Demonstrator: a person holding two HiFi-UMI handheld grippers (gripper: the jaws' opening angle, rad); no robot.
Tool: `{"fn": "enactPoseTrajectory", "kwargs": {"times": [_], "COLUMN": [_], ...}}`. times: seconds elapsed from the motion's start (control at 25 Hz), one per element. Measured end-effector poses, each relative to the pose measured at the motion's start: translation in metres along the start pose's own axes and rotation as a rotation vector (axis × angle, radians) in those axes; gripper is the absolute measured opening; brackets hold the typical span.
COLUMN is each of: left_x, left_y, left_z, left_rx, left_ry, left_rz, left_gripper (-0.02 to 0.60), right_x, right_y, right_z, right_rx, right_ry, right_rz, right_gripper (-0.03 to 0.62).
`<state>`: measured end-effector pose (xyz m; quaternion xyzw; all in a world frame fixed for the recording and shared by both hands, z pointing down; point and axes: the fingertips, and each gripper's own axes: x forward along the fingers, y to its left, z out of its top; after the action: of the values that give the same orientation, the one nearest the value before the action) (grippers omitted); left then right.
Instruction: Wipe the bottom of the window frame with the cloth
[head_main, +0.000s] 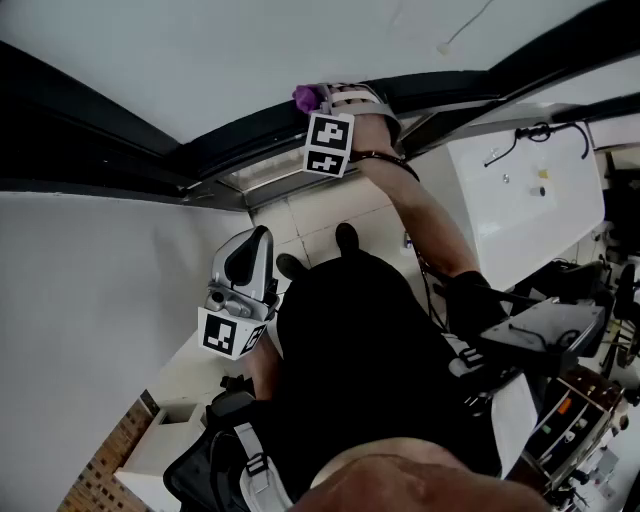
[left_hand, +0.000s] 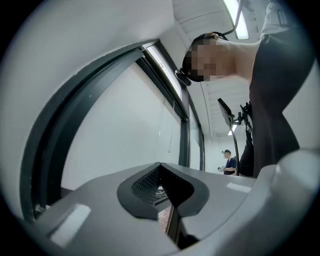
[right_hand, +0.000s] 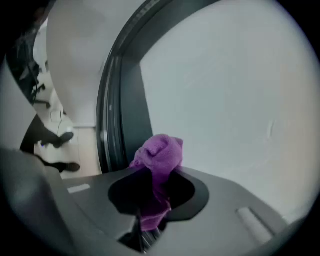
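Cloth (right_hand: 161, 152), purple, is pinched in the right claw (right_hand: 154, 172) at the dark window frame (right_hand: 117, 115); left claw (left_hand: 160, 172) pressed together.

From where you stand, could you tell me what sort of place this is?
Likely an indoor lab or workshop: a dark-framed glass window, a pale tiled floor, and a white workbench with black cables.

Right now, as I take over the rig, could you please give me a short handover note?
Right gripper: shut on the purple cloth, held up at the dark window frame.
Left gripper: shut, empty, held low beside the body.
Done: the cloth is in the jaws and at the frame. Whether it touches is unclear.
Left: wipe along the frame's bottom. How much is already wiped cannot be told.
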<state>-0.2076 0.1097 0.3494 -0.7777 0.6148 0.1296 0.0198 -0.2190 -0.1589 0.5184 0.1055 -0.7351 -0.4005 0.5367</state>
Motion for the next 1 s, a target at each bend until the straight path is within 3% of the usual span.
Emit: {"fn": "enactPoseTrajectory", "kwargs": {"times": [0.12,0.2,0.28,0.4,0.48,0.64,0.76,0.88,1.0], "left_x": [0.018,0.023,0.022,0.015,0.008,-0.012,-0.028,-0.025,-0.007], "left_y": [-0.015,-0.024,-0.027,-0.016,-0.011,0.003,0.013,0.012,0.002], "left_z": [-0.004,-0.006,-0.01,-0.008,-0.001,0.008,0.015,0.01,0.001], "left_rx": [0.008,0.013,0.012,0.017,0.029,0.041,0.035,0.022,0.007], "left_ry": [0.004,0.012,0.019,0.005,-0.012,-0.036,-0.041,-0.028,-0.02], "left_rz": [-0.04,-0.068,-0.071,-0.004,0.033,0.085,0.105,0.077,0.009], "left_gripper": [0.0,0.0,0.0,0.0,0.0,0.0,0.0,0.0,0.0], "right_x": [0.006,-0.005,-0.038,-0.088,-0.089,-0.034,-0.026,-0.023,-0.008], "right_y": [-0.001,-0.001,-0.005,-0.008,-0.001,0.037,0.051,0.048,0.033], "right_z": [-0.014,-0.013,0.016,0.115,0.174,0.256,0.269,0.225,0.134], "right_rx": [-0.153,-0.14,0.003,0.234,0.294,0.287,0.195,0.004,-0.108], "right_ry": [0.074,0.059,-0.125,-0.574,-0.712,-0.671,-0.643,-0.476,-0.239], "right_rz": [-0.023,-0.019,-0.008,0.11,0.205,0.297,0.229,0.103,0.019], "right_gripper": [0.066,0.067,0.067,0.069,0.069,0.069,0.067,0.067,0.067]}}
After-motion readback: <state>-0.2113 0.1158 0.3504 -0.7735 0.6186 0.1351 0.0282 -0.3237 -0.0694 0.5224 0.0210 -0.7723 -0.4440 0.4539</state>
